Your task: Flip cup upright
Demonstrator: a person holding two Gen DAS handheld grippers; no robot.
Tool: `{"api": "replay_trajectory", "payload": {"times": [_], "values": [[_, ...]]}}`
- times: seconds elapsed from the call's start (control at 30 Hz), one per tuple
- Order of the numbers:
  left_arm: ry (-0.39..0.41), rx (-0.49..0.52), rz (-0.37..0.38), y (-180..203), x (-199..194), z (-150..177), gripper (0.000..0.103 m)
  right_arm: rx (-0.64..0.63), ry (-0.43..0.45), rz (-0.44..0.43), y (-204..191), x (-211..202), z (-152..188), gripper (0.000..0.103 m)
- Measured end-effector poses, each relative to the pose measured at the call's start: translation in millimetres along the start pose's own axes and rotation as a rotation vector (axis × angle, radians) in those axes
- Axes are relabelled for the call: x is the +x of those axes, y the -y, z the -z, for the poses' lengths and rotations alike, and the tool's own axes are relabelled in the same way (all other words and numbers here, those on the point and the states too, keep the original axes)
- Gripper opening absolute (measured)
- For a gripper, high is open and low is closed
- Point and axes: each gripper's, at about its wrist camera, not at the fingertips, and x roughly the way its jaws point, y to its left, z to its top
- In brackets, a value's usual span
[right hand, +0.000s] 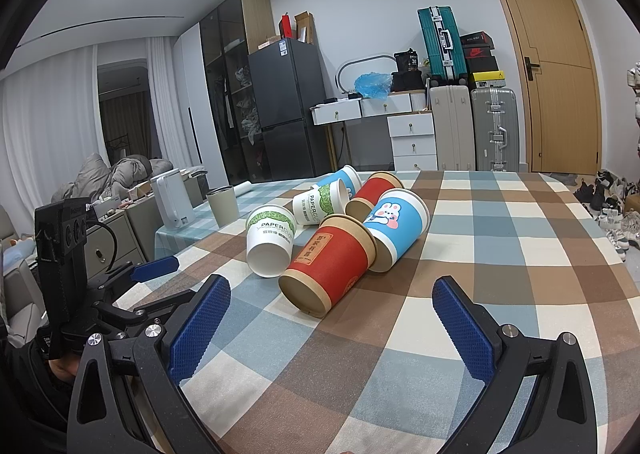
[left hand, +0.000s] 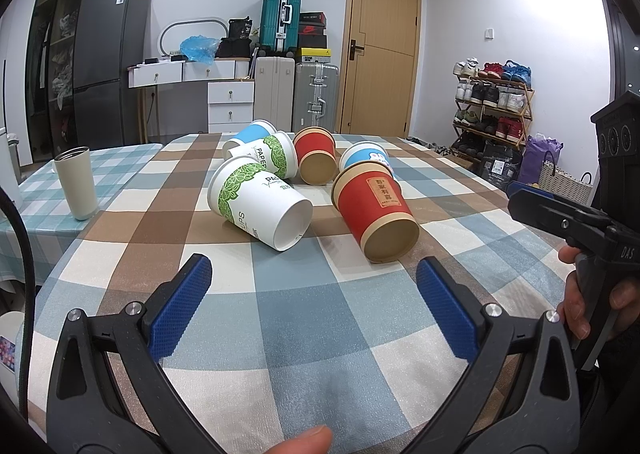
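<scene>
Several paper cups lie on their sides in a cluster on the checked tablecloth (left hand: 280,314). Nearest in the left wrist view are a white cup with green leaves (left hand: 260,205) and a red cup (left hand: 374,213), both with their bases toward me. Behind them lie another green-leaf cup (left hand: 268,155), a second red cup (left hand: 316,159) and blue cups (left hand: 362,157). In the right wrist view the red cup (right hand: 326,268), the white cup (right hand: 270,240) and a blue rabbit cup (right hand: 394,228) are nearest. My left gripper (left hand: 314,278) is open and empty, short of the cups. My right gripper (right hand: 330,302) is open and empty, just before the red cup.
A beige tumbler (left hand: 76,181) stands upright on the adjoining blue checked table at the left. A white kettle (right hand: 174,201) stands beyond it. The table edge runs along the right, with a shoe rack (left hand: 494,101) and bags past it. Suitcases and drawers stand against the far wall.
</scene>
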Motion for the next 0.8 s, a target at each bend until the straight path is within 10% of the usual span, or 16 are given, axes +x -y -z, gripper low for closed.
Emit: {"api": "replay_trajectory", "payload": {"times": [0.8], "values": [[-0.021,-0.018,-0.003,8.8,9.1,-9.8,0.102,0.019,-0.026,0.040,6.0,-3.1,-5.2,0.103]]}}
